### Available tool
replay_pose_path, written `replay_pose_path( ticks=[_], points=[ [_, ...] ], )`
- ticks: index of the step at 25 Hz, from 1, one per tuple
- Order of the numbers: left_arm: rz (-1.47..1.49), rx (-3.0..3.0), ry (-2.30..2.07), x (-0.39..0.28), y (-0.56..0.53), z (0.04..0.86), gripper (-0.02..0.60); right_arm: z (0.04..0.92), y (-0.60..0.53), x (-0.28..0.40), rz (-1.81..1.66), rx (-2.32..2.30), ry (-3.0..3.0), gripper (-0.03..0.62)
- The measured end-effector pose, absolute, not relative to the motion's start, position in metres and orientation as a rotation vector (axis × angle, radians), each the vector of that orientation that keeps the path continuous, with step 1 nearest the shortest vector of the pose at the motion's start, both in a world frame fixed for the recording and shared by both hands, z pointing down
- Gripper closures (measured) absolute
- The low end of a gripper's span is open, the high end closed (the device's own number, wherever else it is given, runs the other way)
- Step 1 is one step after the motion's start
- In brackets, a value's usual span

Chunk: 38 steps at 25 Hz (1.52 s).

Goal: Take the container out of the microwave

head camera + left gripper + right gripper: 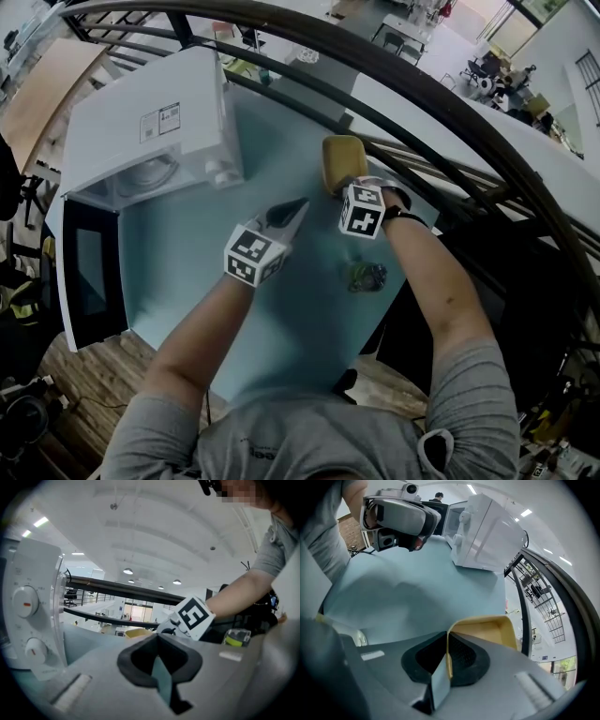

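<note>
teal tabletop (pixel 281 328): we pinch the wall of the yellow container (pixel 487 632) in our right gripper (pixel 446 644) at 12 o'clock to carry it; left gripper (pixel 159 660) closed, empty.

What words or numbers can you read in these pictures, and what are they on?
No text is clear enough to quote.
On the white sticker on top of the microwave: print too small to read.
On the shirt: faint print, too blurry to read.
On the two marker cubes and: black-and-white square patterns, no words.
On the knobs: only a red mark, no numbers.
</note>
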<state>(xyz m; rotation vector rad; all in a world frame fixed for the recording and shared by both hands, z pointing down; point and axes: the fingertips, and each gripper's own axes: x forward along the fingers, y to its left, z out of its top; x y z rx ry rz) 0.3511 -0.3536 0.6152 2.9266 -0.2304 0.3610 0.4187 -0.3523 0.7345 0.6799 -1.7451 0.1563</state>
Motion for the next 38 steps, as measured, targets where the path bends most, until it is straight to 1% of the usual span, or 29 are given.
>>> replay_pose_path(
  ticks=[8,24,30,38],
  points=[
    [0.365,2.921,-0.219,0.352,-0.348,0.620,0.566,0.751,-0.344,0.414,0.163,0.641,-1.749,0.576],
    [0.348,2.920,-0.221,0.348,-0.344,0.614,0.565,0.748,-0.345,0.416,0.182,0.695,-1.767,0.571],
    [0.344,2.928,-0.231,0.344,-0.344,0.608,0.565,0.738,-0.346,0.416,0.177,0.713,-1.772,0.528],
    [0.327,2.941,-0.244,0.333,-0.341,0.588,0.565,0.704,-0.350,0.412,0.163,0.767,-1.791,0.526]
  ],
)
